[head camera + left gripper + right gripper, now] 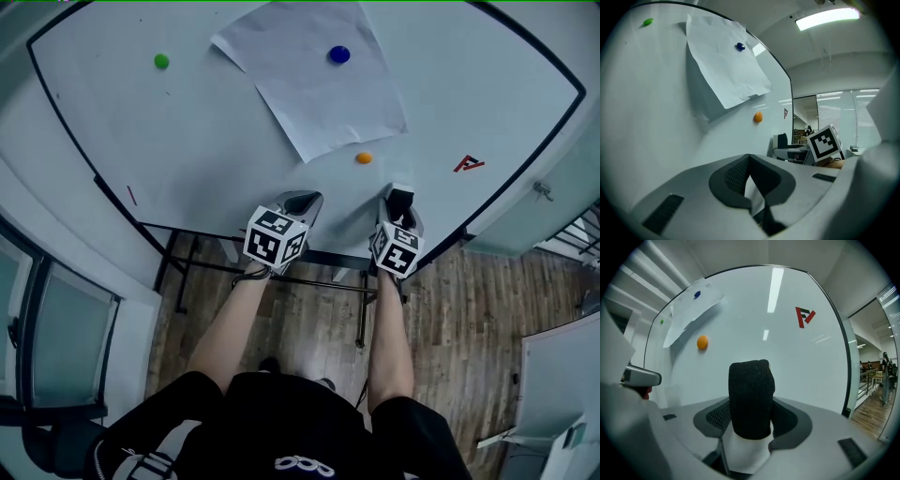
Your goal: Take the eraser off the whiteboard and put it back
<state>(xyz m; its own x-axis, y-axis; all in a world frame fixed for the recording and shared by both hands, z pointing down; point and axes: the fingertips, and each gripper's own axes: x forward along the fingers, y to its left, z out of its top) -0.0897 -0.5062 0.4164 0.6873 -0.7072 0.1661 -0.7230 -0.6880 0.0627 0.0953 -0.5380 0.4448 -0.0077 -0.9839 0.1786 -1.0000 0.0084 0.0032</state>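
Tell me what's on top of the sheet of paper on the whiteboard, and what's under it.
A blue magnet sits on the paper, in its upper part. The patch of whiteboard under the sheet is covered, so anything there cannot be seen.

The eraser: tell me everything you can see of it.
The eraser is a rounded block with a black, felt-like face over a white body. It stands upright between the tongs of the right gripper, whose pads appear to press both its sides. It sits low in front of the whiteboard. Whether it touches the board can't be told.
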